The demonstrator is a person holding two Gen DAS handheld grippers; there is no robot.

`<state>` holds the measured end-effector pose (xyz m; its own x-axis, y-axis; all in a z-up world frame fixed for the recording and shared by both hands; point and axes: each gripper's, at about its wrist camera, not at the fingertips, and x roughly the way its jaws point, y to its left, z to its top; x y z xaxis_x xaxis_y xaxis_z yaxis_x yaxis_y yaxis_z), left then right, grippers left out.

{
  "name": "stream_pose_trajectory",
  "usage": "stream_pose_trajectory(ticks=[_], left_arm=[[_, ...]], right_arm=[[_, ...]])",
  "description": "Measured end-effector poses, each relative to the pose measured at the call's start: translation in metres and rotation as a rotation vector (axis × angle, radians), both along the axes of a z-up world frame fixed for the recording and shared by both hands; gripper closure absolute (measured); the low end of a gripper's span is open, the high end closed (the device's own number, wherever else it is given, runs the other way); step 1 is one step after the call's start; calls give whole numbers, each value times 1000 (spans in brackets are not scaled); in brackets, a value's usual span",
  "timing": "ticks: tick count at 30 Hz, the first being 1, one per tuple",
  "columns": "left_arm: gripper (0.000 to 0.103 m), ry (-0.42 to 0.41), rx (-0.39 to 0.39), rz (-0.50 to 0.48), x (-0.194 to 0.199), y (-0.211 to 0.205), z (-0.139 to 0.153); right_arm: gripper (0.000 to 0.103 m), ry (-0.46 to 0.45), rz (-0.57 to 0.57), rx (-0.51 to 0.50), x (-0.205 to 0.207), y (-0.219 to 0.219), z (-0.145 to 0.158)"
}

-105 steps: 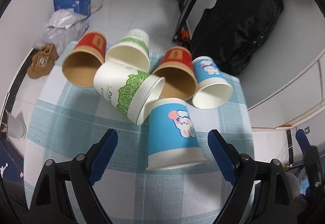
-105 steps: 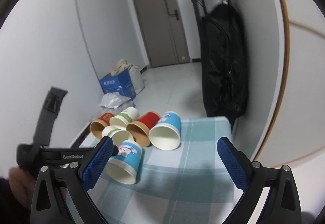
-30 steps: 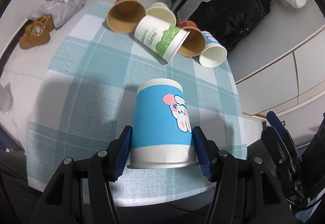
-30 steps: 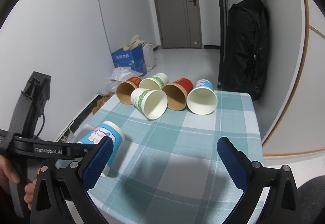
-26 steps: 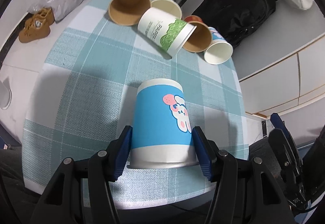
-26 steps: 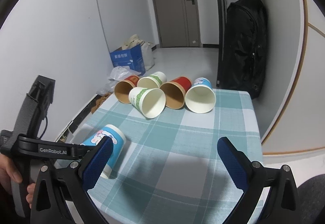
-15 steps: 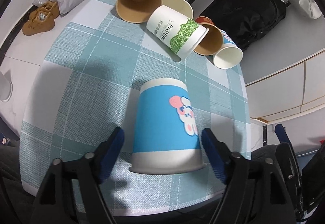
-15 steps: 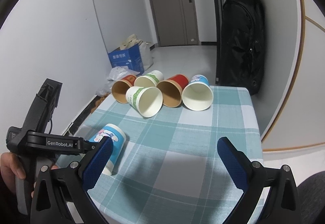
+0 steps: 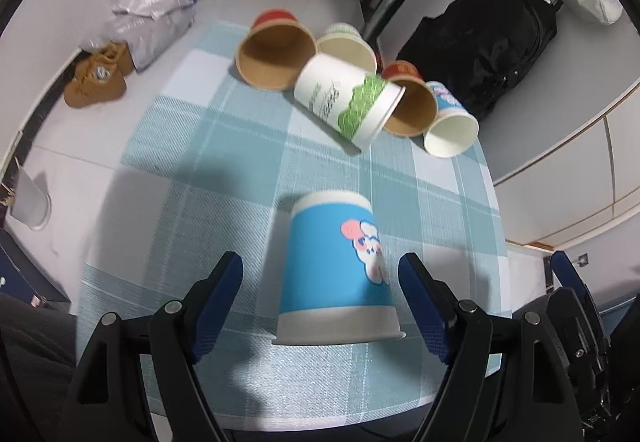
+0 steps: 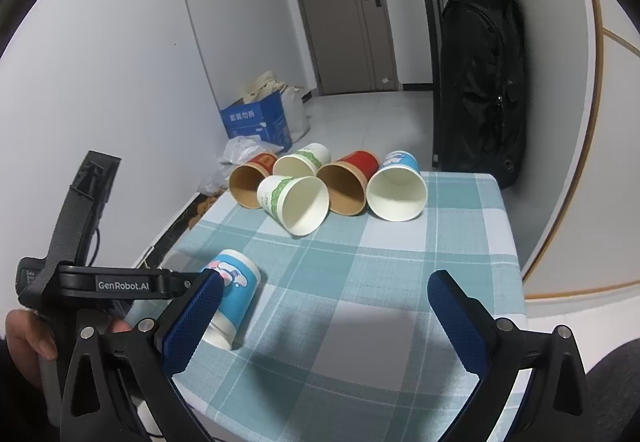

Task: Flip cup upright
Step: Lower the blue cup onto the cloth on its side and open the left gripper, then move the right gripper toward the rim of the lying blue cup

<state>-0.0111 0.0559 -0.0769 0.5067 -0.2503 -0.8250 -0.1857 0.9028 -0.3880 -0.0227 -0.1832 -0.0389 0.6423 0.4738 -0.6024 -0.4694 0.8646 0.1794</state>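
Note:
A blue paper cup with a rabbit print (image 9: 334,270) stands mouth-down on the checked tablecloth (image 9: 224,185) near its front edge. My left gripper (image 9: 322,288) is open, its blue pads on either side of the cup and apart from it. The cup also shows in the right wrist view (image 10: 234,288), at the table's left side, with the left gripper beside it. My right gripper (image 10: 320,316) is open and empty, above the table's near part.
Several cups lie on their sides at the far end: a green-and-white cup (image 9: 348,101), brown-and-red cups (image 9: 274,55), a second blue cup (image 9: 450,121). A black bag (image 10: 480,81) hangs at the far right. A blue box (image 10: 258,119) and shoes (image 9: 96,81) are on the floor.
My left gripper has opened and let go of the blue cup, which now stands mouth-down on the cloth. The gripper has drawn back a little. My right gripper has barely moved.

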Motion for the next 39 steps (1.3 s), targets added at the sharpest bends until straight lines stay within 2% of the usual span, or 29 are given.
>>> stream_pose_trajectory(ticks=[5, 10, 15, 18, 21, 28, 39], left_arm=[[26, -83, 84, 23, -8, -2, 26], [26, -186, 205, 32, -18, -10, 53], [26, -268, 302, 51, -29, -13, 64], [25, -294, 321, 76, -34, -11, 64], [18, -303, 314, 95, -36, -7, 61], [18, -356, 327, 111, -44, -4, 59], [18, -374, 325, 120, -48, -2, 62]], right_arm=[[0, -15, 8, 11, -2, 0, 3], [0, -50, 29, 31, -6, 2, 12], [0, -85, 45, 65, -11, 3, 24], [0, -102, 55, 75, -15, 5, 29], [0, -102, 73, 94, -18, 6, 31], [0, -124, 116, 63, -27, 17, 31], [0, -121, 133, 36, -30, 27, 27]])
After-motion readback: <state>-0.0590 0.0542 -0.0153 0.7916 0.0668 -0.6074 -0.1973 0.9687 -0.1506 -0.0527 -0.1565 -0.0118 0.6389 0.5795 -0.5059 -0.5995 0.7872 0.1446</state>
